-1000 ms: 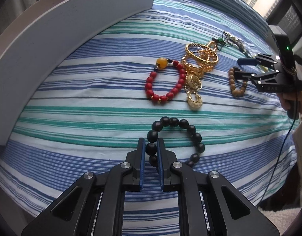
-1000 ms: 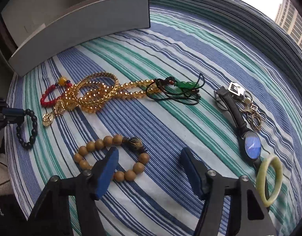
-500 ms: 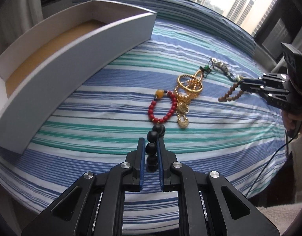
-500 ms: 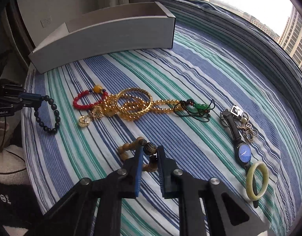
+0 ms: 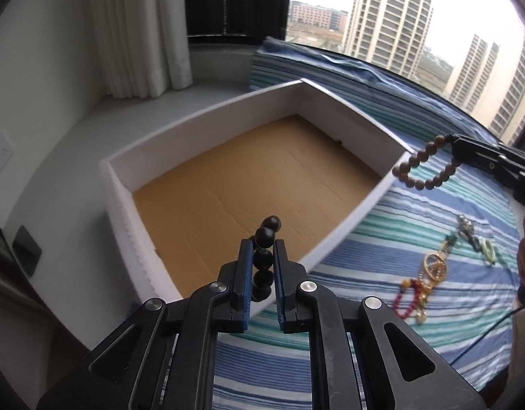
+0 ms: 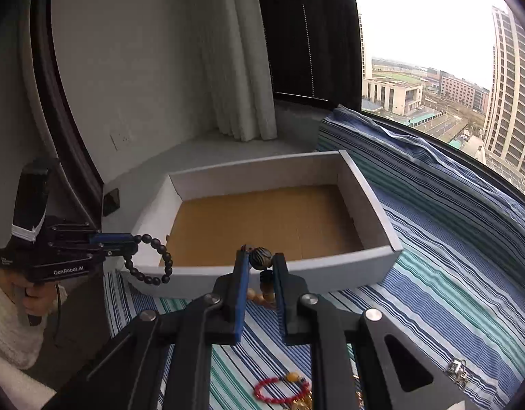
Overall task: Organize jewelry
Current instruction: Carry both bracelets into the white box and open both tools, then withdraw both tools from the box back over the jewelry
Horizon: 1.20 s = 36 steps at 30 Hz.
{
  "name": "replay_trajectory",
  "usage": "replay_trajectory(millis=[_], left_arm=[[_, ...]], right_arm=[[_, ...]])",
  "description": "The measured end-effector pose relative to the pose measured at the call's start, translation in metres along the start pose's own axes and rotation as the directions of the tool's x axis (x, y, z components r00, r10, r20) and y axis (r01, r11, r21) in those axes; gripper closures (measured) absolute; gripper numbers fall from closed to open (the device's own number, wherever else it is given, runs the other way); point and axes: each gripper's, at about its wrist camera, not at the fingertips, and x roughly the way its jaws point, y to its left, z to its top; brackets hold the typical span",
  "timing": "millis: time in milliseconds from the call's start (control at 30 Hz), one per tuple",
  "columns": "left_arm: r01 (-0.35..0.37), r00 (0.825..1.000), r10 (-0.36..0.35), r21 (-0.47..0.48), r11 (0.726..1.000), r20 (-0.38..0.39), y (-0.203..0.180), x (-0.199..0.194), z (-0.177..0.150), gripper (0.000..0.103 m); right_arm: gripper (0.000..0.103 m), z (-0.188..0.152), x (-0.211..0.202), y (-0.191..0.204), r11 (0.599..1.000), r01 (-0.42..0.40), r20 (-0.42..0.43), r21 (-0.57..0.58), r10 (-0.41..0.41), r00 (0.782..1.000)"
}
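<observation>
- Gripping a black bead bracelet [image 5: 264,241], the left gripper [image 5: 262,259] is held above the near edge of the white box [image 5: 208,116]; the jaws are narrowed onto one bead, with the rest of the strand rising past the fingertips.
- In the right wrist view, the same black bead bracelet [image 6: 150,259] is seen hanging as a loop from the left gripper [image 6: 126,241], just in front of the white box's [image 6: 371,201] near left corner.
- A wooden bead bracelet [image 6: 260,273] is clamped by the right gripper [image 6: 260,263]; the jaws are narrow, closed on a large carved dark bead, and lighter beads dangle below between the fingers.
- From the left wrist view, the wooden bead bracelet [image 5: 423,167] is seen hanging from the right gripper [image 5: 457,143] at the box's right corner, above the striped cloth [image 5: 399,232].
- The box is open-topped, with a brown cardboard floor [image 5: 245,188]; nothing is seen inside it.
- Left on the striped cloth: a red bead bracelet [image 5: 404,299], a gold jewelry cluster [image 5: 433,266] touching it, and a small green piece [image 5: 487,251] farther off.
- The red bead bracelet [image 6: 276,389] also shows at the bottom of the right wrist view, with a silver clasp item [image 6: 455,372] well apart to its right.
- White curtains [image 6: 238,68] and a window with high-rise buildings [image 5: 388,17] are noted behind the box.
</observation>
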Motion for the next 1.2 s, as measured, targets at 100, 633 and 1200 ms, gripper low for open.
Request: replay_trajectory(millis=[100, 633, 1200], left_arm=[[-0.061, 0.998, 0.061, -0.017, 0.998, -0.026, 0.019, 0.027, -0.001, 0.093], [0.014, 0.996, -0.021, 0.092, 0.996, 0.086, -0.047, -0.013, -0.049, 0.020], [0.175, 0.983, -0.141, 0.378, 0.909, -0.115, -0.228, 0.042, -0.208, 0.018]], right_arm=[[0.088, 0.018, 0.044, 0.017, 1.000, 0.003, -0.015, -0.006, -0.003, 1.000], [0.049, -0.019, -0.056, -0.006, 0.987, 0.142, 0.090, 0.070, -0.148, 0.985], [0.048, -0.294, -0.145, -0.041, 0.770, 0.553, -0.190, 0.320, -0.519, 0.833]])
